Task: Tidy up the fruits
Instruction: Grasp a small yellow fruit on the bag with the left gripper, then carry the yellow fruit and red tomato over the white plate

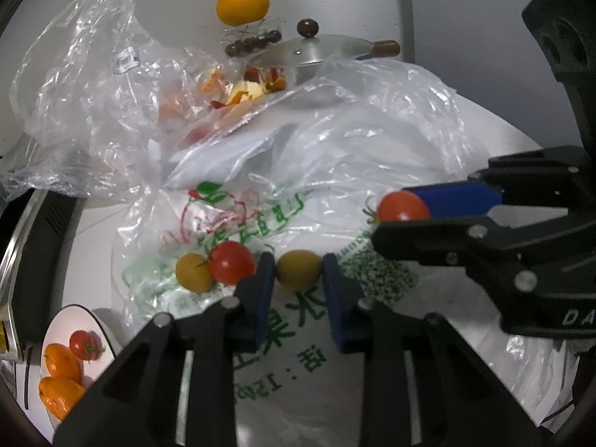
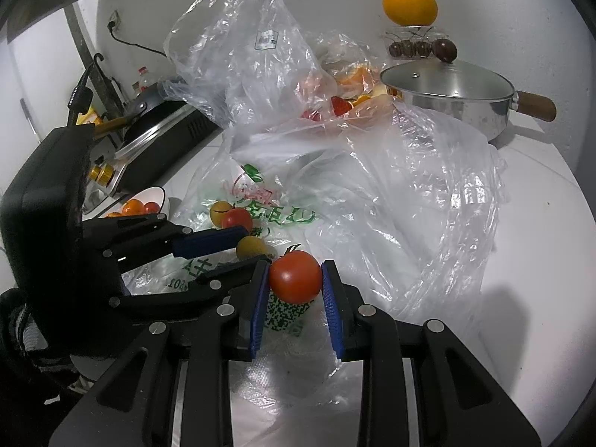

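Note:
My left gripper (image 1: 298, 270) is shut on a yellow cherry tomato (image 1: 298, 269), its blue pads pressing both sides, above a printed plastic bag (image 1: 283, 320). Just left of it lie a red tomato (image 1: 231, 262) and another yellow one (image 1: 193, 272) on the bag. My right gripper (image 2: 295, 277) is shut on a red tomato (image 2: 295, 276); in the left wrist view that gripper (image 1: 406, 206) comes in from the right with the red tomato (image 1: 402, 206). From the right wrist view, the left gripper (image 2: 253, 247) holds the yellow tomato (image 2: 251, 247).
A white bowl (image 1: 65, 311) at lower left holds oranges and a red tomato. Crumpled clear bags (image 1: 85, 85) with fruit scraps lie behind. A lidded steel pan (image 2: 447, 93) stands at the back right, an orange (image 2: 409, 3) sits on a clear box of dark fruit, and a stove (image 2: 156, 138) is left.

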